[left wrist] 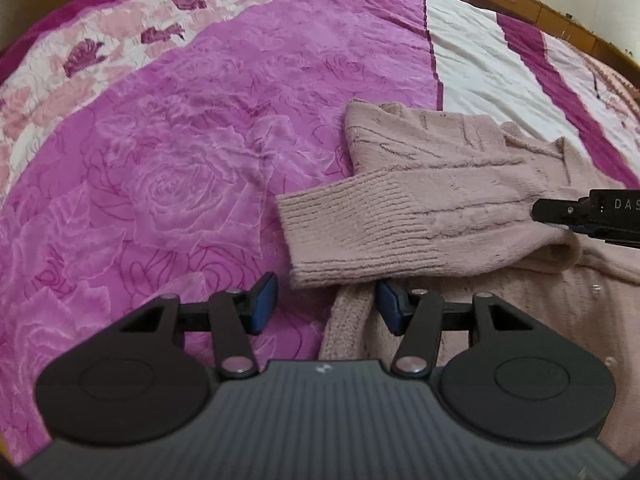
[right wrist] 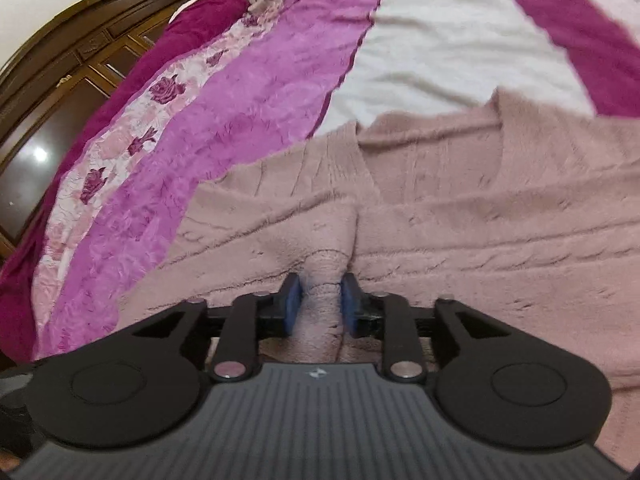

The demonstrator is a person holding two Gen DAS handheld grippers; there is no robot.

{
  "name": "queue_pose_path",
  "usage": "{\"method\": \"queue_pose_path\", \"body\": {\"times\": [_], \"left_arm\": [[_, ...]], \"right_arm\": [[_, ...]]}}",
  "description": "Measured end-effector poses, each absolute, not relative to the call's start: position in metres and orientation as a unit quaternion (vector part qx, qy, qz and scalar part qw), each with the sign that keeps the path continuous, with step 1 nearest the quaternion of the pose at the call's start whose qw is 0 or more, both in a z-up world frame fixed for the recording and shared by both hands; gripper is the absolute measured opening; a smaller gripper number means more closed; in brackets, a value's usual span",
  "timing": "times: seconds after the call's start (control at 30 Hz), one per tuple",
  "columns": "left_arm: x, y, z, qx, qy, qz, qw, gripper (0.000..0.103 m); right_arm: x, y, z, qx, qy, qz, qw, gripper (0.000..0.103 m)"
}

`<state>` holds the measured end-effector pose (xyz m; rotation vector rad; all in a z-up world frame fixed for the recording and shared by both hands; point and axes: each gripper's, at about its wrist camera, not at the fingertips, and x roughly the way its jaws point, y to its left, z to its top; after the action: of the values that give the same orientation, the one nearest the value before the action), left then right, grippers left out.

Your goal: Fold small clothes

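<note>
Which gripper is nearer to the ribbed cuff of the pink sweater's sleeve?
Left. The left gripper sits open just below the ribbed cuff, not touching. The right gripper is farther up the sleeve, a fold of knit between its fingers.

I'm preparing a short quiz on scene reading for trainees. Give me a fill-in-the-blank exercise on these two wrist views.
1. The pink sweater lies on a ____ with a magenta rose-patterned cover.
2. A fold of the sweater's knit sits between the blue pads of the ____ gripper.
3. The left gripper has its jaws ____, with nothing pressed between them.
4. The sleeve cuff is folded across the sweater and points toward the ____ gripper.

Missing words: bed; right; open; left
</note>
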<state>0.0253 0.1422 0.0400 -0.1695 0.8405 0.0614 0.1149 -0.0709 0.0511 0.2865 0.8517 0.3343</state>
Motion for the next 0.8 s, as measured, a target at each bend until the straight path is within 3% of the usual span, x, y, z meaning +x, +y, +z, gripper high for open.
{"method": "queue_pose_path", "body": {"times": [0.03, 0.1, 0.2, 0.8], "left_arm": [[0.023, 0.145, 0.042, -0.087, 0.409, 0.028, 0.908, 0.056], [0.018, 0.151, 0.047, -0.093, 0.413, 0.028, 0.906, 0.056], [0.011, 0.158, 0.053, -0.089, 0.417, 0.035, 0.904, 0.056], [-0.022, 0.212, 0.054, -0.108, 0.425, 0.099, 0.893, 0.054]], "right_arm": [[0.109, -0.069, 0.057, 0.127, 0.399, 0.158, 0.894, 0.040], [0.096, -0.062, 0.070, 0.108, 0.375, 0.161, 0.906, 0.056], [0.079, -0.048, 0.085, 0.091, 0.359, 0.191, 0.909, 0.069], [0.047, 0.087, 0.063, -0.041, 0.373, 0.308, 0.874, 0.074]]}}
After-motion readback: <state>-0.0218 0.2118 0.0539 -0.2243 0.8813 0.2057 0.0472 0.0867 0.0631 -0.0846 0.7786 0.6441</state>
